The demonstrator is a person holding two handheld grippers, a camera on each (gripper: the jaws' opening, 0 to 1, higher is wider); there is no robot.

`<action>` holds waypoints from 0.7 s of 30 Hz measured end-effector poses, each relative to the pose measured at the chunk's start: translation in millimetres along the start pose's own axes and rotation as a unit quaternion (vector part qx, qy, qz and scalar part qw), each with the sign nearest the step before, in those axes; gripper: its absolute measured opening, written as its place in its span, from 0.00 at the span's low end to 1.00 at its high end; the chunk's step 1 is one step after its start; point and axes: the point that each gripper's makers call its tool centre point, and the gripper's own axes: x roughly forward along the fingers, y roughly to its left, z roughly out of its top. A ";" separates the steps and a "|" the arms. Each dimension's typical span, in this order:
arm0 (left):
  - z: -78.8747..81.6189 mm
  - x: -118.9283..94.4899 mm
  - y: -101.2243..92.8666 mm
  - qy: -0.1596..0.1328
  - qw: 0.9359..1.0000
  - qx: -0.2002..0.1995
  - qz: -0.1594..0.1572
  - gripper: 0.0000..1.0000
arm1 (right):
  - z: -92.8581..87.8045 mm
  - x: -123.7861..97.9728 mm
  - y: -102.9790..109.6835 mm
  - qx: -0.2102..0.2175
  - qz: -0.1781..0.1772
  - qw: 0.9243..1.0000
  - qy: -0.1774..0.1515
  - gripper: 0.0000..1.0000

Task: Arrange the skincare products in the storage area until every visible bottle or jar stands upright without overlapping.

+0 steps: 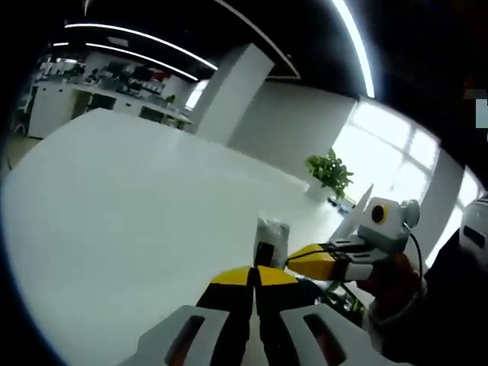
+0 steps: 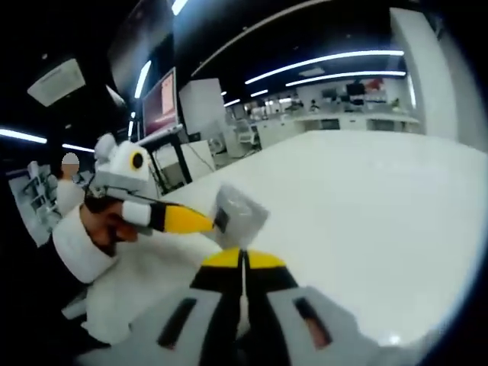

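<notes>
A small silvery-white skincare pack (image 1: 273,231) with a dark label hangs in the air above the white table (image 1: 130,206). My left gripper (image 1: 255,273) has its yellow-tipped jaws pressed together, and the pack's dark lower end sits at their seam. The right gripper (image 1: 293,259) comes in from the right, and its yellow tip meets the same lower end. In the right gripper view the pack (image 2: 239,216) rises straight from the seam of my right gripper (image 2: 242,258), whose jaws are together. The left gripper (image 2: 207,222) touches the pack's left side there.
The white table (image 2: 381,206) spreads wide and bare beyond both grippers. A potted plant (image 1: 330,172) stands past its far edge by bright windows. A person's hand and white sleeve (image 2: 76,236) hold the left gripper. Desks and a monitor (image 2: 160,103) stand further back.
</notes>
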 end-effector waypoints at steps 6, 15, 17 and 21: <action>-8.9 -0.1 -7.6 0.011 1.000 -0.002 -0.007 0.00 | -8.2 -7.5 0.3 -0.005 -0.011 1.000 0.010 0.00; -26.3 -3.3 -15.8 0.026 1.000 -0.006 -0.006 0.00 | -16.4 -17.7 7.7 -0.027 -0.018 0.999 0.022 0.00; -30.7 -4.5 -17.8 0.029 1.000 -0.008 -0.005 0.00 | -18.5 -20.4 10.0 -0.030 -0.019 0.999 0.025 0.00; -39.1 -6.0 -23.5 0.036 0.999 -0.009 -0.006 0.00 | -19.9 -28.6 14.3 -0.043 -0.024 0.999 0.025 0.00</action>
